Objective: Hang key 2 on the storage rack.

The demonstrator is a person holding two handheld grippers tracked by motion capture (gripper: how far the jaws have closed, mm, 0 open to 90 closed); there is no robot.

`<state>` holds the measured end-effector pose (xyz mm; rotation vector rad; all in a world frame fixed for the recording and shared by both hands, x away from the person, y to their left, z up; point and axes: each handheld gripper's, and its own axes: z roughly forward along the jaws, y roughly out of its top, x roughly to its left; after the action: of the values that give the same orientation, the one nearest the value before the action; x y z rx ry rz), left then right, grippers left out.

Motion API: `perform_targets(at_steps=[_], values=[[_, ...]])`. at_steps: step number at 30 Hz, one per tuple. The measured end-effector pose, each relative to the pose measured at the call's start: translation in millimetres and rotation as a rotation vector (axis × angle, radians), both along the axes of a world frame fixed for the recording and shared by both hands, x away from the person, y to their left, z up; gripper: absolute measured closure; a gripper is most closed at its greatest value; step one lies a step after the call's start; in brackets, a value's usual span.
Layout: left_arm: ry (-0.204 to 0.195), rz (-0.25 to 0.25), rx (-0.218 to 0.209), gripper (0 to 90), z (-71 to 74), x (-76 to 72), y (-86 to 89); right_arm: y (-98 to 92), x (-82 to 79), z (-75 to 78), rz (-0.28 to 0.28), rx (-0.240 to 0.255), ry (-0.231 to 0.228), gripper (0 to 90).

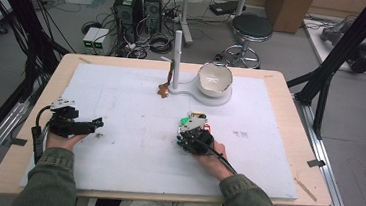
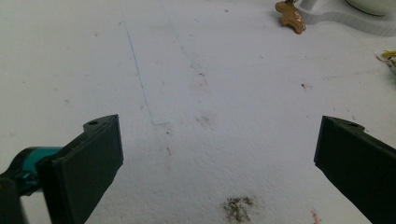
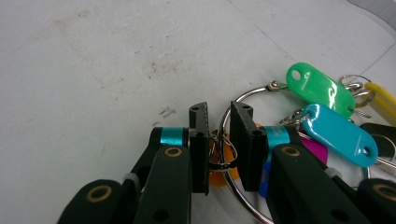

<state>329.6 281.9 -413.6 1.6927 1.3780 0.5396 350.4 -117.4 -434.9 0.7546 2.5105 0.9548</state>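
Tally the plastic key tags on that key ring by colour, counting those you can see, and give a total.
Green tag: 1
Blue tag: 1
Yellow tag: 1
Orange tag: 1
Pink tag: 1
Total: 5, all on the key ring; more may be hidden.

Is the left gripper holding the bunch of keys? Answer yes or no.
No: the left gripper stands wide open over the bare white mat, while the bunch of keys lies at the right gripper.

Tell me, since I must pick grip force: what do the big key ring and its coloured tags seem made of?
Big key ring: apparently polished metal, silvery with bright reflections. Green tag and blue tag: likely glossy plastic, saturated colour with sharp highlights. The right gripper pinches thin wire loops, probably metal.
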Motion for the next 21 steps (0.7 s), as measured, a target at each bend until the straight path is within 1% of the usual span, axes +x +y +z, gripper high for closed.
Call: perform_targets(at_steps=[3,6,9,14,15,17,19,21], values=[[0.001,0.0,-0.004,1.7,-0.3,0.8,0.9,-3.1,-0.2,3.7,-0.008,0.017,0.001,77.9],[0.001,0.005,-0.008,1.7,-0.9,1.7,1.2,-7.2,-0.3,8.9,-0.017,0.048,0.005,77.9],[0.001,0.005,-0.008,1.7,-0.9,1.6,1.1,-13.6,-0.1,14.9,-0.037,0.091,0.017,77.9],[-0.002,0.007,-0.012,1.7,0.2,-0.4,2.5,-20.8,0.0,23.4,-0.065,0.14,0.011,78.0],[-0.003,0.009,-0.01,1.7,0.5,-1.0,3.1,-22.1,-0.2,25.4,-0.073,0.151,0.003,78.0],[-0.005,0.013,-0.017,1.7,0.4,-2.1,3.9,-25.7,0.3,29.8,-0.086,0.18,0.005,78.0],[-0.004,0.012,-0.013,1.7,-0.1,-3.8,5.8,-29.3,0.7,33.5,-0.1,0.207,0.012,78.0],[-0.001,0.019,-0.012,1.7,-1.0,-5.9,8.2,-34.8,2.2,37.1,-0.111,0.247,0.021,78.1]])
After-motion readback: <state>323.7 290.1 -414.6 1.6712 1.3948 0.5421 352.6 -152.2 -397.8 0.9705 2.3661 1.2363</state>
